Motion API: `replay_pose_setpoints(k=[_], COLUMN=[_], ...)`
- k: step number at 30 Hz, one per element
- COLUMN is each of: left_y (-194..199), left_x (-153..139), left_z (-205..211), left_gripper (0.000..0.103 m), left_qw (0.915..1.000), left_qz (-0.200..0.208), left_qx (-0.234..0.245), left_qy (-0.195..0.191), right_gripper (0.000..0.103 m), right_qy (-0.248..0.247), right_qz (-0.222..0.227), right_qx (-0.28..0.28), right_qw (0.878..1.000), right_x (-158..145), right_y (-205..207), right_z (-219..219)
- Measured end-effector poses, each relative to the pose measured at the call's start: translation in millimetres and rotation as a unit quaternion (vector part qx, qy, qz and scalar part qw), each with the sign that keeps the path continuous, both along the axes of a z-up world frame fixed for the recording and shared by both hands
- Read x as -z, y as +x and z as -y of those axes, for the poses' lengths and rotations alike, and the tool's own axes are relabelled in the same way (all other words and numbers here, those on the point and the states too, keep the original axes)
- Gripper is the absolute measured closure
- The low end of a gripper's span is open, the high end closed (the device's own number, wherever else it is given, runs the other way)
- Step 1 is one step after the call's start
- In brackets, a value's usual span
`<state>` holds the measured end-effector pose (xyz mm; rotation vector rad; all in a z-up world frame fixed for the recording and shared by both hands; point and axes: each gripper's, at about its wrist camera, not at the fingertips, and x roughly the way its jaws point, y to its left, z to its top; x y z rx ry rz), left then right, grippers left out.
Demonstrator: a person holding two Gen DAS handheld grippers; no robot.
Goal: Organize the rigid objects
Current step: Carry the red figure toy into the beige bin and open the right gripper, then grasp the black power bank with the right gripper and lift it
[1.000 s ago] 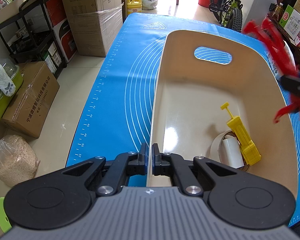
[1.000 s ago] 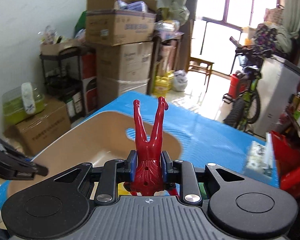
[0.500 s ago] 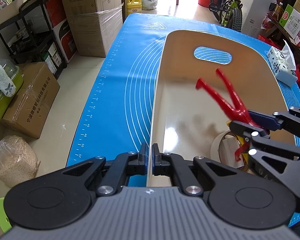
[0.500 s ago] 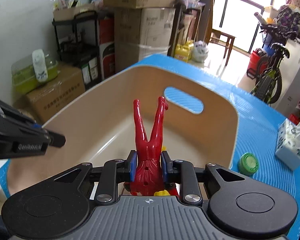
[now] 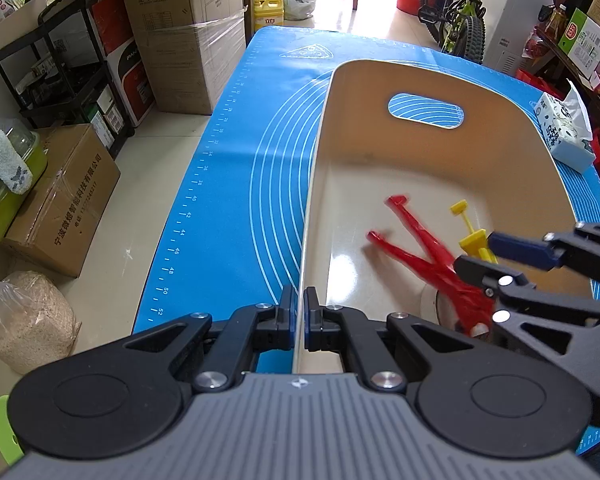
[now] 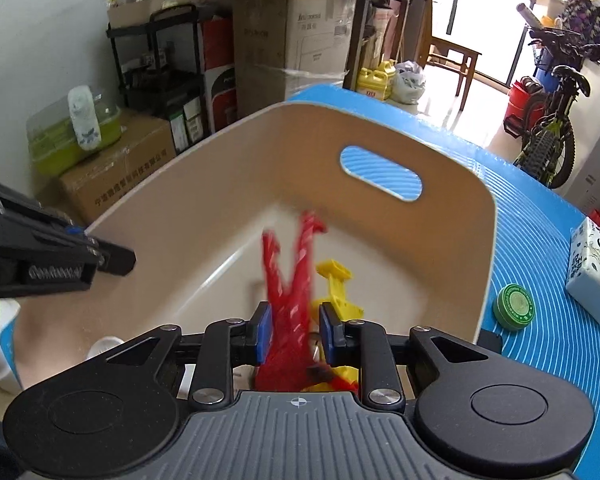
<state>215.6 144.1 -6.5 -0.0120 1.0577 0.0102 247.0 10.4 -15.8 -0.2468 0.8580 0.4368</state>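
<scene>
Left gripper (image 5: 299, 318): jaws nearly closed, clamped on the near wall of the cream bin (image 5: 432, 80), one finger inside and one outside the thin rim. The bin stands on a blue mat (image 5: 240, 168) covering the tabletop.

Right gripper (image 6: 291, 332): positioned over the bin interior, jaws parted wider than the red figure (image 6: 290, 276) between them. A gap shows on each side of the toy, so the pads (image 6: 263, 330) are not pressing it; the grip is released. The red figure appears motion-blurred, legs pointing toward the far wall. In the left wrist view it lies low inside the bin, legs spread over the floor, its body end hidden behind the right gripper.

A yellow toy (image 6: 336, 284) lies in the bin just beside the red figure. A green tin (image 6: 514, 306) and a tissue pack (image 6: 592, 264) sit on the mat outside the bin.
</scene>
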Motion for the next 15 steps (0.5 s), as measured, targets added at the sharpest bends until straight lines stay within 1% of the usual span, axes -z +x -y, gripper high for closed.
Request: replay_pose_setpoints(k=[2, 5, 11, 15], left_y=[0.0, -0.1, 0.0, -0.1], left_x=[0.1, 0.0, 0.0, 0.0], left_z=[-0.2, 0.1, 0.3, -0.1], left_gripper=[0.098, 0.098, 0.098, 0.098], left_qw=[1.0000, 1.0000, 1.0000, 1.0000], left_qz=[0.000, 0.000, 0.000, 0.000], left_qx=[0.000, 0.000, 0.000, 0.000], left_qy=[0.000, 0.000, 0.000, 0.000], right_gripper=[0.057, 0.049, 0.047, 0.044], right_qy=[0.004, 0.008, 0.028, 0.033], right_qz=[0.009, 0.024, 0.042, 0.061], right_qx=[-0.003, -0.001, 0.019, 0.042], right_qw=[1.000, 1.000, 0.999, 0.997], right_x=[-6.2, -15.7, -31.2, -43.2], right_y=[-1.3, -3.3, -7.7, -12.5], right_z=[1.9, 5.8, 21.2, 43.0])
